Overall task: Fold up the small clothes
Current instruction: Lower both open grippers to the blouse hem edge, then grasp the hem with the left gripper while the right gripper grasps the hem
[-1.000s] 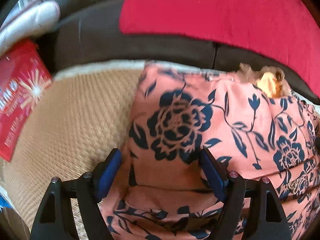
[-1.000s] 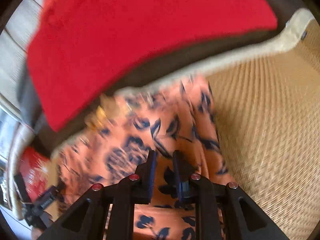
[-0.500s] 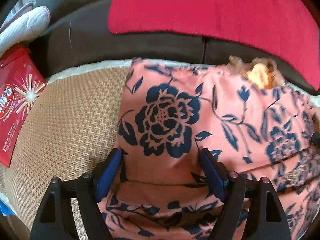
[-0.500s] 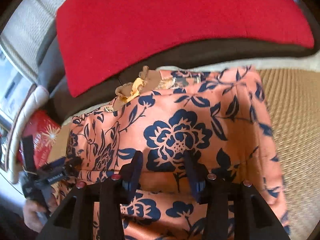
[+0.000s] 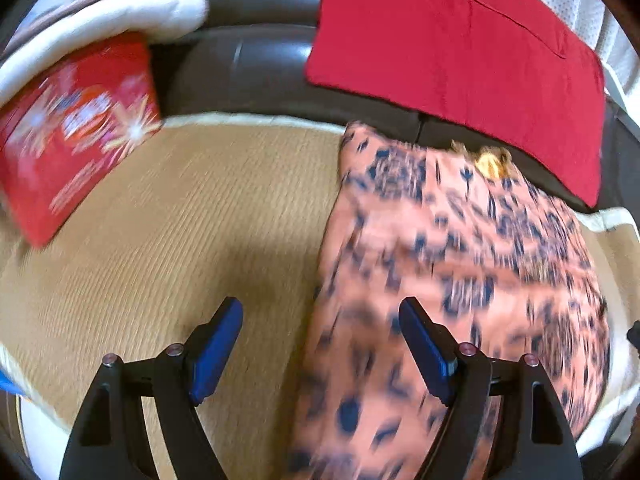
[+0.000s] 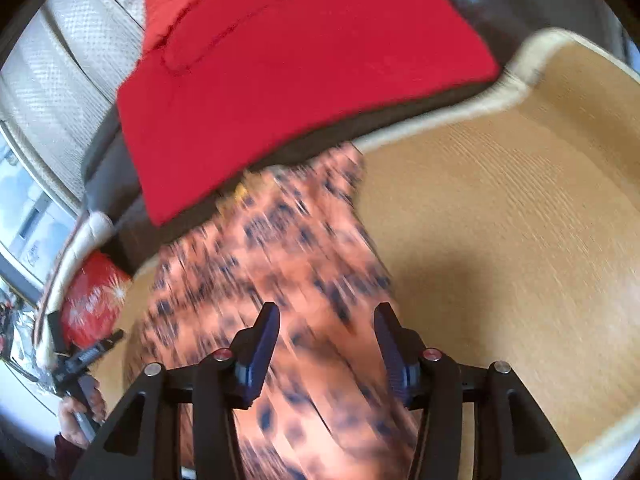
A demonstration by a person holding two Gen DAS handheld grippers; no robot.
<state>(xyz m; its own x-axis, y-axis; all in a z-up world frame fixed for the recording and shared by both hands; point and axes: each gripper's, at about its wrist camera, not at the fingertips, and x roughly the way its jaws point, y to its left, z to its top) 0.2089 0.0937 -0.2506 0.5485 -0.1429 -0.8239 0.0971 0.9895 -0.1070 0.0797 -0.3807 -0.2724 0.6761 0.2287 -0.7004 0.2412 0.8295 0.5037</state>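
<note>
You held the left gripper (image 5: 320, 344) with its two blue fingers wide apart, and nothing was between them. It stood above the left edge of the floral garment (image 5: 460, 280): one finger was over the woven mat (image 5: 180, 220) and the other over the cloth. The pictures are blurred, so I cannot say if it touched the fabric.

Your right gripper (image 6: 326, 344) was also opened, and it gripped nothing. It stood above the garment (image 6: 280, 272), near its right edge, and the bare mat (image 6: 500, 220) was just beside.

The garment, orange-pink with dark blue flowers, lay flat on the mat as a long folded shape. Its far end reached the dark sofa back (image 5: 260, 64), where a red cloth (image 5: 460, 48) was draped. A small yellow detail (image 5: 490, 162) showed at that far end.

A red printed bag (image 5: 76, 132) lay at the left of the mat, under a white cushion (image 5: 120, 20).
</note>
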